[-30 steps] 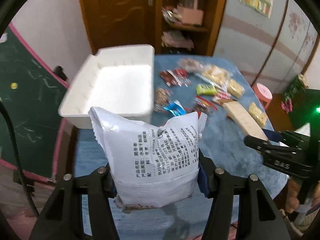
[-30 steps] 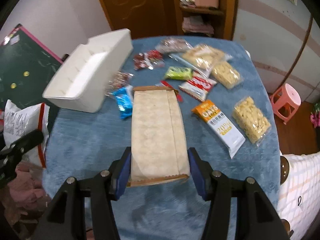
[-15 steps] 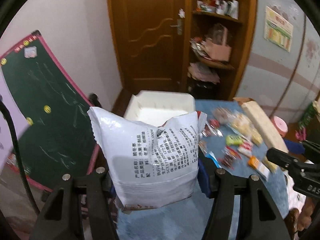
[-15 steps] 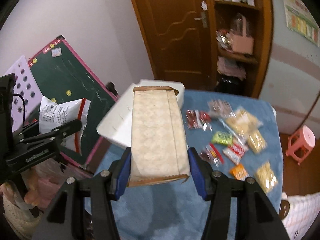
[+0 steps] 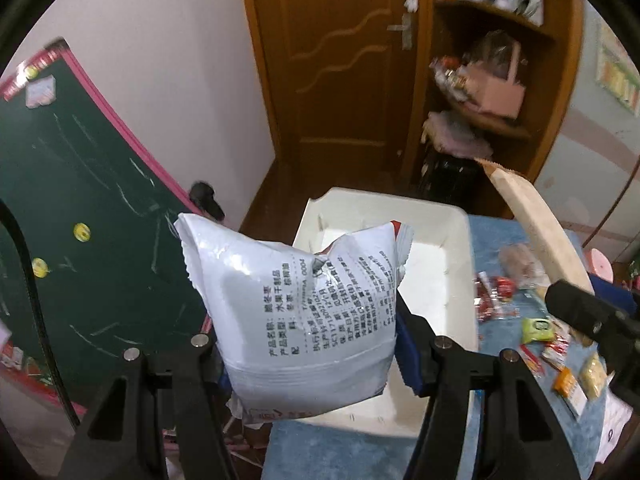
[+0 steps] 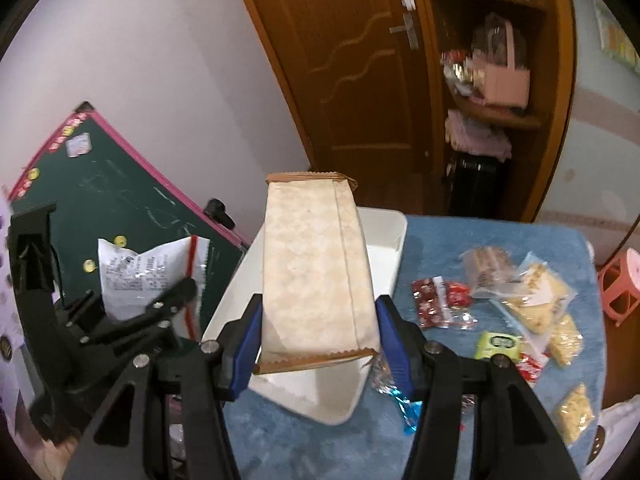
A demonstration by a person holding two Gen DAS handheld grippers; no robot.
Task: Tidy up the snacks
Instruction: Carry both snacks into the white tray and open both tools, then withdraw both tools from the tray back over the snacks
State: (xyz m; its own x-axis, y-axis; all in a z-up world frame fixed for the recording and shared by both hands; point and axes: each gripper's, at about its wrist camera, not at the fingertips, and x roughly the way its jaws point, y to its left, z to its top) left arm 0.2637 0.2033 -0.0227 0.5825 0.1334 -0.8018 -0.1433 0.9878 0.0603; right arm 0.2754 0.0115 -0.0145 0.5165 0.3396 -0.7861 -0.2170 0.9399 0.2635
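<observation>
Left gripper point(image 5: 308, 344) clamps a puffy white snack bag point(image 5: 296, 308), light and crushable, right gripper point(image 6: 316, 332) pinches a stiff beige packet point(image 6: 316, 276), both above white bin point(image 5: 452, 256).

Over the last second both tools rise and tip back, so the views swing from looking down on the worktop point(image 6: 500, 236) to taking in the door point(image 5: 344, 60) and shelf. The left tool point(image 5: 308, 344) carries its white snack bag point(image 5: 296, 312) up from below the white bin point(image 5: 456, 272) until the bag hangs before the bin's near wall. The right tool point(image 6: 318, 332) lifts the beige packet point(image 6: 316, 272) off the blue cloth; it now overlaps the bin, with the loose snacks point(image 6: 500, 308) off to the right.
</observation>
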